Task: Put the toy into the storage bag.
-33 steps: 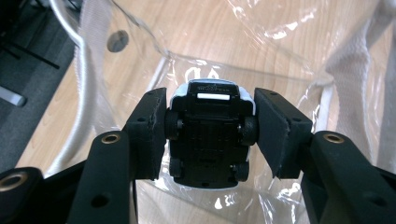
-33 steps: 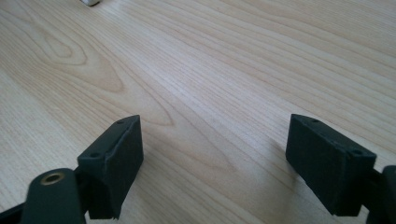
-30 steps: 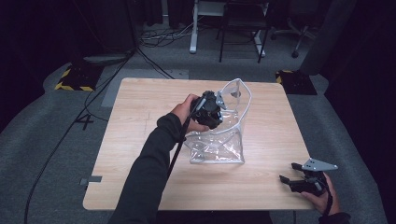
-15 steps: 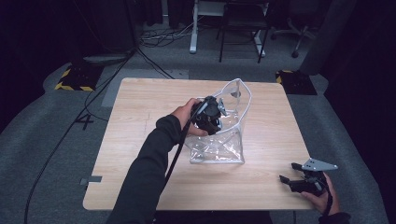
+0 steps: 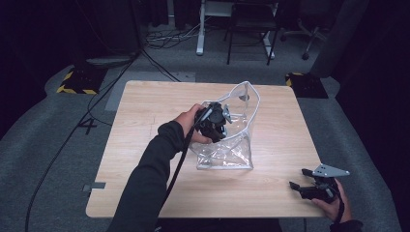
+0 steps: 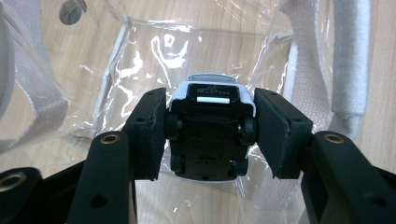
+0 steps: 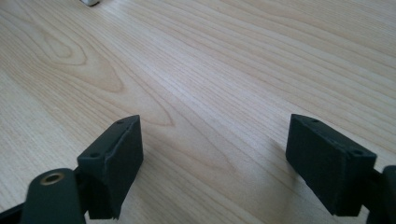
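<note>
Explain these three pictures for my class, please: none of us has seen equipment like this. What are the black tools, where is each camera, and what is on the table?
There is no robot here. A person holds a hand-operated two-jaw gripper in each hand. The high view looks down from above the person's side of the wooden table. A clear plastic bag with white handles stands open in the middle. The left gripper reaches into its mouth. The other two pictures come from cameras riding on the grippers, looking along their black jaws. In the left gripper view, the jaws clamp a small toy car, its dark underside and wheels facing the camera, over the bag's inside. The right gripper rests near the table's right front corner, jaws wide apart, holding nothing.
</note>
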A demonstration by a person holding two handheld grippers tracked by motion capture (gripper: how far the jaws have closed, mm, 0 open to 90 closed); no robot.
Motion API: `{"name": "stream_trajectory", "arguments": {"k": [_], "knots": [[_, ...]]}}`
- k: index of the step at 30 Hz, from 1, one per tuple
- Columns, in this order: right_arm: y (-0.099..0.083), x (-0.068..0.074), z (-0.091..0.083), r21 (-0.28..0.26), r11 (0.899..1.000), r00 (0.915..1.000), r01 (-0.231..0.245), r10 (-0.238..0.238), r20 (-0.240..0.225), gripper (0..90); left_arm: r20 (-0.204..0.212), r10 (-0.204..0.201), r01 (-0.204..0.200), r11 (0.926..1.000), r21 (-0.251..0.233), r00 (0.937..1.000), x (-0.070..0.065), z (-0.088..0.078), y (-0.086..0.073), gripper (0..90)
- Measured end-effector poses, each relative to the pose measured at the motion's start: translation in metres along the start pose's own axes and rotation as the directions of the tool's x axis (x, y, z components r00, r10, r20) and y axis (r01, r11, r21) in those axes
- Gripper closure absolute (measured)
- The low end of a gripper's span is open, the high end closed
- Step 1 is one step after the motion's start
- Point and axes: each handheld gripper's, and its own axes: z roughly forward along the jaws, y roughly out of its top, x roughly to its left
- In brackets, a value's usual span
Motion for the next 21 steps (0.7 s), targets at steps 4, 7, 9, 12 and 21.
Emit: {"name": "stream_trajectory", "arguments": {"k": [4, 7, 9, 12, 21], "knots": [[0.0, 0.0001, 0.0, 0.0, 1.0, 1.0, -0.001, 0.001, 0.0, 19.1, -0.009, -0.022, 0.022, 0.9997, -0.007, 0.9997, 0.0002, 0.0024, -0.0019, 46.9], [0.0, 0.0, 0.0, 0.0, 1.0, 1.0, 0.0, 0.0, 0.0, 19.1, 0.004, -0.058, 0.058, 0.9983, 0.008, 0.9983, 0.0001, 0.0026, -0.0045, 46.5], [0.0, 0.0001, 0.0, 0.0, 1.0, 1.0, -0.001, 0.001, 0.0, 19.0, 0.007, -0.062, 0.061, 0.998, 0.012, 0.9981, 0.0007, 0.0038, -0.0061, 45.9], [0.0, 0.0002, -0.0001, 0.001, 1.0, 1.0, -0.002, 0.002, 0.0, 19.0, 0.01, -0.074, 0.074, 0.9971, -0.018, 0.9972, 0.0012, 0.0034, -0.0077, 46.5], [0.0, 0.0001, 0.0, 0.0, 1.0, 1.0, -0.001, 0.001, 0.0, 19.0, -0.001, -0.071, 0.071, 0.9971, -0.027, 0.9974, 0.0024, 0.0021, -0.0058, 45.4]]}}
